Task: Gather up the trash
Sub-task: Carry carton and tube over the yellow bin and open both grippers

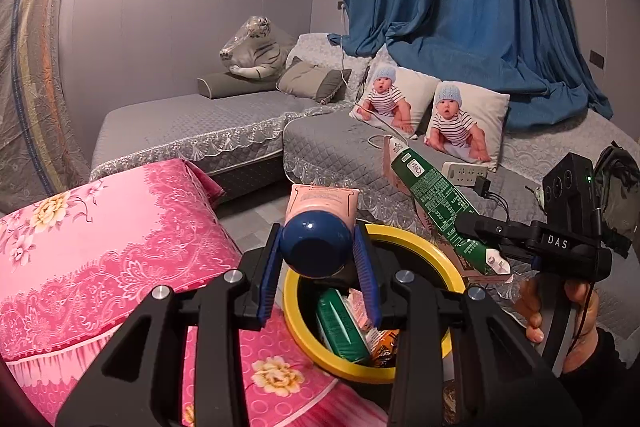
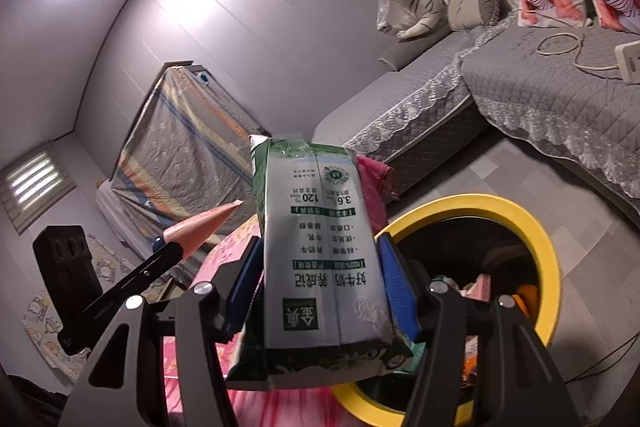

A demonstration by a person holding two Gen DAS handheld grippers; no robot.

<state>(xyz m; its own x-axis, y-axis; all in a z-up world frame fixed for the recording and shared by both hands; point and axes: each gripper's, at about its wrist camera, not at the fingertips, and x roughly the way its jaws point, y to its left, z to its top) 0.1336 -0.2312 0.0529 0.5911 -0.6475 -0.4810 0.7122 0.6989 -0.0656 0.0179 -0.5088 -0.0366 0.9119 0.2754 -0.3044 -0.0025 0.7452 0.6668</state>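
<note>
While my left gripper (image 1: 318, 259) is clamped across the dark blue cap (image 1: 316, 245) of a pink squeeze tube (image 1: 326, 201), the tube's flat crimped tail points away from me, out over the yellow-rimmed bin (image 1: 420, 239). I judge the tube light and soft in the body, so the round, hard cap is the right place to hold it; the glossy plastic looks slippery, and the blue ribbed pads (image 1: 365, 275) sit on either side of the cap's widest part.

My right gripper (image 2: 320, 287) is closed on a green and white milk carton (image 2: 320, 247), the pads (image 2: 394, 287) pressing its two narrow sides near the base. The carton looks dented and probably empty, so I take it as light and easily crushed; holding it low, where the folded bottom stiffens it, seems sound to me, though the coated card may slide if it tilts.

Beyond both grippers, the bin stands on the grey tiled floor (image 2: 500, 167), just beside a pink floral quilt (image 1: 100, 227). It already holds another green carton (image 1: 340, 331) and an orange wrapper (image 1: 384, 343). Behind it runs a grey quilted sofa (image 1: 200, 127) with baby-print cushions (image 1: 466, 125), a plush white tiger (image 1: 256, 47) and a white power strip (image 1: 464, 171).
</note>
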